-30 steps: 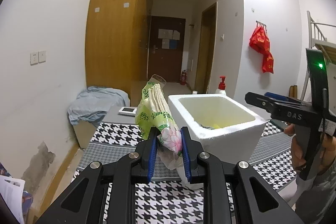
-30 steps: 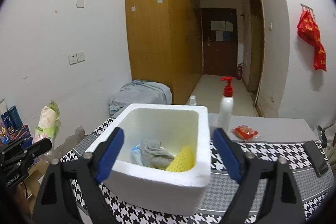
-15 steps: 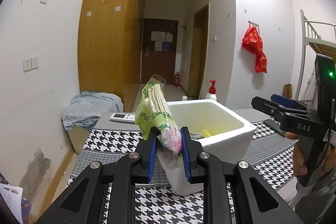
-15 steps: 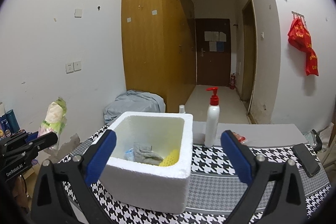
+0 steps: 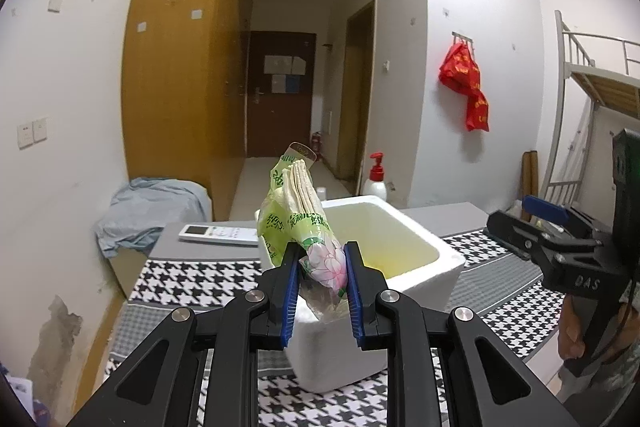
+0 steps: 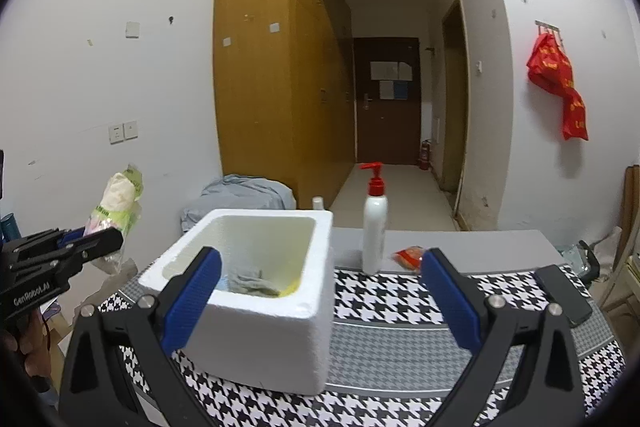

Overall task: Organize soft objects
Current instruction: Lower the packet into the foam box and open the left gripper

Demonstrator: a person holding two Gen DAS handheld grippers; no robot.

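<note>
One tissue pack (image 5: 298, 223) clenched in our left gripper (image 5: 322, 291), now nearer foam box (image 6: 256, 291); right gripper (image 6: 320, 299) fingers just spread wider, empty.

The right gripper (image 6: 320, 291) backs away from the foam box (image 6: 256, 311), its empty jaws just opening wider. The left gripper (image 5: 322, 283) carries the tissue pack (image 5: 298, 223) closer to the box's rim.

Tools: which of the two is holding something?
The left tool: its pads pinch a green tissue pack. The right tool stands wide open, empty.
</note>
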